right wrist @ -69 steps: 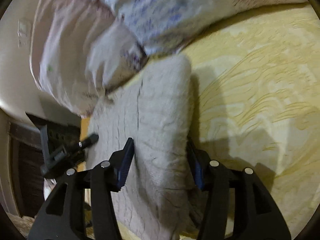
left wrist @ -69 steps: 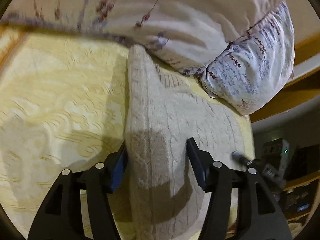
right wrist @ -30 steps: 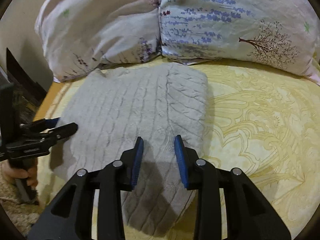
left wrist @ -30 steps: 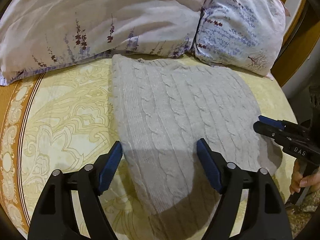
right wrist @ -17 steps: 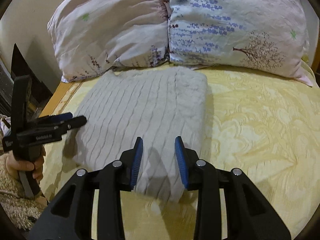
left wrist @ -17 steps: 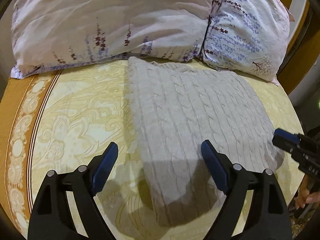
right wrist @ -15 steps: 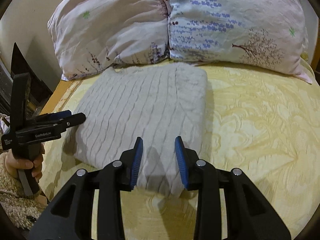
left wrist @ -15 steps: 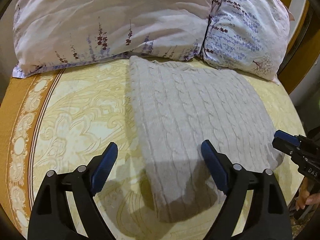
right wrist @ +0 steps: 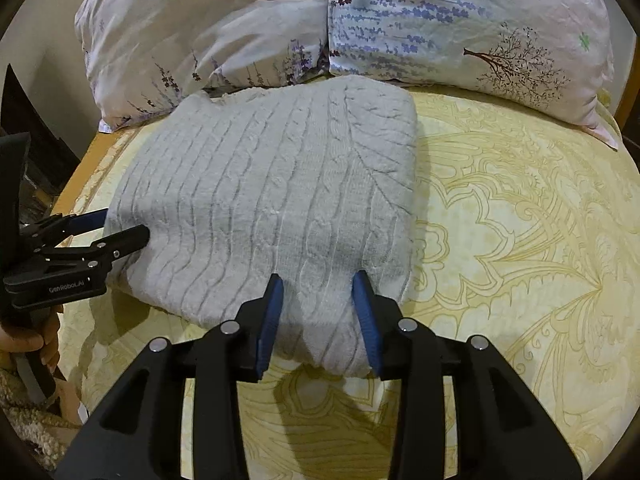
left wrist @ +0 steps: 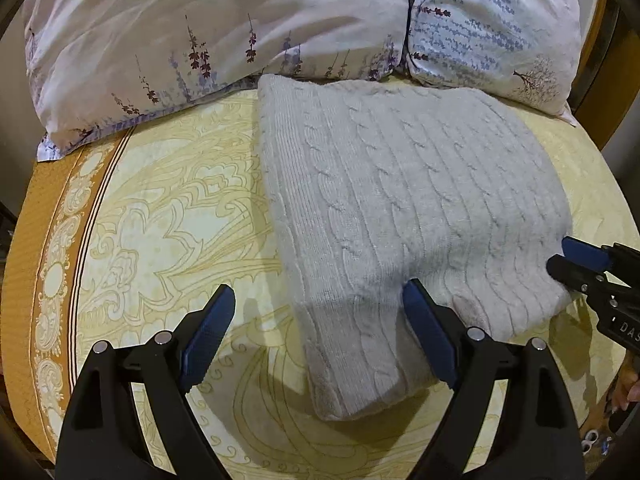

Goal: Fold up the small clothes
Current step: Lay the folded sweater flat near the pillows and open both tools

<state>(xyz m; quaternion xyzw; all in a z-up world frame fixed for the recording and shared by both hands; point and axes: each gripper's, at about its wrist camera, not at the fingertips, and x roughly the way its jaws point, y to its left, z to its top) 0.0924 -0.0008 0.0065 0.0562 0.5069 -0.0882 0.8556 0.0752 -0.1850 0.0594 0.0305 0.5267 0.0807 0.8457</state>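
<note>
pale grey cable-knit sweater (left wrist: 404, 216), folded, lies on yellow patterned bedspread (left wrist: 160, 216) below two floral pillows (right wrist: 460, 28) | left gripper (left wrist: 320, 340) jaws wide apart, holding nothing | right gripper (right wrist: 318, 316) jaws partly open, straddling sweater's near edge, not clamped

Fuzzy cable-knit sweater (left wrist: 400, 208), smooth printed pillows (left wrist: 200, 28), matt bedspread (left wrist: 168, 216)

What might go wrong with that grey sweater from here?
The right gripper has its jaws apart, straddling the folded sweater at its thick near edge; closing might catch only the top layers and pull the fold open. Its far edge touches the pillows, so pushing it forward could bunch it.
</note>
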